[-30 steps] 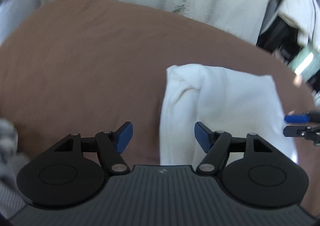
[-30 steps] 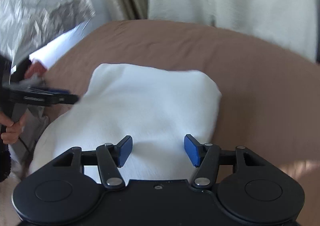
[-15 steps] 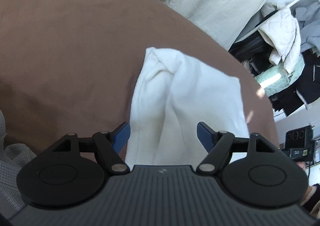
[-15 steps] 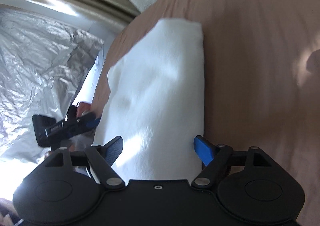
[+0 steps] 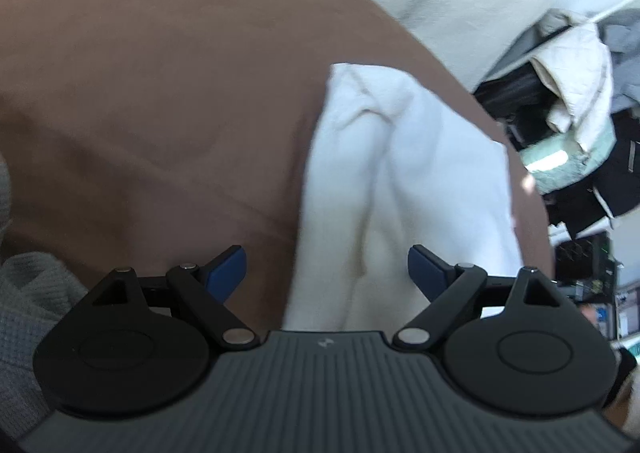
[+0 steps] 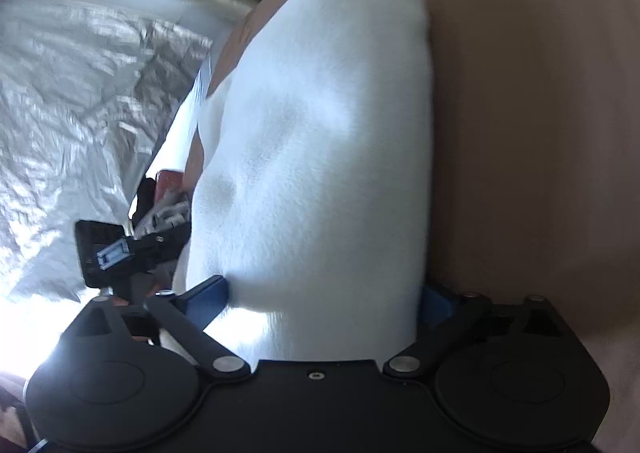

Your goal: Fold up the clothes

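Left wrist view: left gripper [image 5: 326,267] spread wide, holding nothing, its fingers either side of the near end of the white garment [image 5: 404,181].
Right wrist view: right gripper [image 6: 324,295] also parted, garment bulging between its blue pads, not pinched.
Garment: folded into a narrow bundle on the brown bedspread [image 5: 160,93].
Technique: probably take both near corners together, deep and level.
Beyond: hanging clothes [image 5: 576,101].

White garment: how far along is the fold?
Done: white garment lies folded into a compact stack on the brown bedcover. In hand: nothing gripped; left gripper and right gripper open, straddling its near ends. Left: gray knit looks unfolded.
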Tool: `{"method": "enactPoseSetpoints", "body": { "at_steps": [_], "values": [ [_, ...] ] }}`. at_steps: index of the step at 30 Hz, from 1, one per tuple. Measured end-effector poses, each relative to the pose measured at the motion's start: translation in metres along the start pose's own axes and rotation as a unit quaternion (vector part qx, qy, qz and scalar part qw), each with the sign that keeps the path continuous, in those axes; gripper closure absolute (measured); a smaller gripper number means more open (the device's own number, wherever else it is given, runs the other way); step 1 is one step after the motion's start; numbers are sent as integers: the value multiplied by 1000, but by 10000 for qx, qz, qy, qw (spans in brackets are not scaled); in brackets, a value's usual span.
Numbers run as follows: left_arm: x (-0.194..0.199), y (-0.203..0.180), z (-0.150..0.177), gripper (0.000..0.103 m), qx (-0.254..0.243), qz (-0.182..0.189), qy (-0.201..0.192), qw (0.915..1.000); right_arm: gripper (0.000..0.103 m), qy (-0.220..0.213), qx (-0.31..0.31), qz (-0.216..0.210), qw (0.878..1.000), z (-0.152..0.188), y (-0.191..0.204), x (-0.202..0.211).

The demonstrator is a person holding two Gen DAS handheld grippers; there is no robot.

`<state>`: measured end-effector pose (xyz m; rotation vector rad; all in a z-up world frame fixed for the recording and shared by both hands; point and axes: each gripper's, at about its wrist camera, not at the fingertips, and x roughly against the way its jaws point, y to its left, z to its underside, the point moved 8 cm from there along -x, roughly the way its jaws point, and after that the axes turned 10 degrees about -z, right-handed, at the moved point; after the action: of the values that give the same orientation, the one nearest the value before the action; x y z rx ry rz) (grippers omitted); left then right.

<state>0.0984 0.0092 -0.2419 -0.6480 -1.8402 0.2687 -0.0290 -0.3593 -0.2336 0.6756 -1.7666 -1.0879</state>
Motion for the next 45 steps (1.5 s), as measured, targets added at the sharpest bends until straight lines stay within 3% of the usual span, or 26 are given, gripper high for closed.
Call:
{"method": "enactPoseSetpoints", "body": {
  "at_steps": [1, 3, 5, 9, 11, 12, 14, 17, 19, 20, 22, 26, 30, 33, 34, 36, 38, 39, 41, 44, 45],
  "values": [
    [-1, -2, 1, 11, -106, -50, 10, 9999, 1, 36, -1, -29, 10000, -1, -2, -3],
    [-10, -3, 3, 1, -455, -503, 47, 9977, 0, 57, -26, -118, 9999, -3, -4, -8],
    [-17, -3, 2, 0, -440, -565, 107, 9974, 0, 22, 39, -149, 9999, -2, -3, -9],
    [-37, 0, 6, 0, 582, 56, 494, 9971, 0, 76, 217, -56, 9997, -3, 1, -11],
    [-42, -9, 8, 1, 709, 505, 576, 9945, 0, 108, 302, 17, 9995, -4, 3, -10],
    [-45, -20, 11, 8, 683, 885, 689, 9913, 1, 124, 345, 54, 9993, -5, 4, -10],
    [-54, -39, 20, 28, 557, 1113, 782, 9891, 5, 157, 430, 128, 9989, -6, 7, -9],
    [-45, -62, 18, 45, -116, 445, 165, 9988, 15, 77, 522, 216, 9984, -7, 8, -5],
    [-30, -79, 16, 53, -676, 14, -313, 9972, 32, -96, 682, 201, 9974, -9, 13, -2],
    [-25, -85, 15, 56, -868, -165, -489, 9949, 36, -98, 969, 228, 9950, -11, 25, -2],
    [-16, -91, 12, 58, -888, -269, -643, 9936, 42, -101, 1541, 281, 9876, -15, 48, -1],
    [14, -86, -20, 60, -488, -114, -1034, 9934, 46, -252, 2392, 437, 9697, -32, 94, 1],
    [66, -97, -70, 60, -723, -649, -1833, 9782, 47, -337, 2965, 492, 9532, -73, 148, -3],
    [92, -97, -109, 60, -738, -1318, -2408, 9587, 47, 106, 3348, 983, 9371, -112, 197, -30],
    [100, -93, -120, 60, -607, -1381, -2544, 9553, 47, 260, 3433, 1066, 9328, -124, 215, -38],
    [114, -82, -143, 60, -432, -1557, -2729, 9484, 47, 466, 3854, 1251, 9130, -147, 249, -58],
    [131, -61, -169, 60, -308, -1729, -2695, 9469, 47, 499, 3884, 1326, 9105, -172, 269, -80],
    [140, -47, -185, 60, -212, -1810, -2623, 9476, 47, 499, 3871, 1348, 9108, -183, 278, -92],
    [157, -13, -221, 60, -5, -1954, -2485, 9487, 47, 344, 3578, 1226, 9251, -201, 286, -119],
    [158, 29, -275, 51, -68, -2307, -2199, 9478, 47, -18, 2879, 730, 9549, -221, 284, -163],
    [152, 43, -287, 48, -10, -2577, -2122, 9426, 46, -177, 2555, 602, 9648, -229, 275, -179]
  ]
}}
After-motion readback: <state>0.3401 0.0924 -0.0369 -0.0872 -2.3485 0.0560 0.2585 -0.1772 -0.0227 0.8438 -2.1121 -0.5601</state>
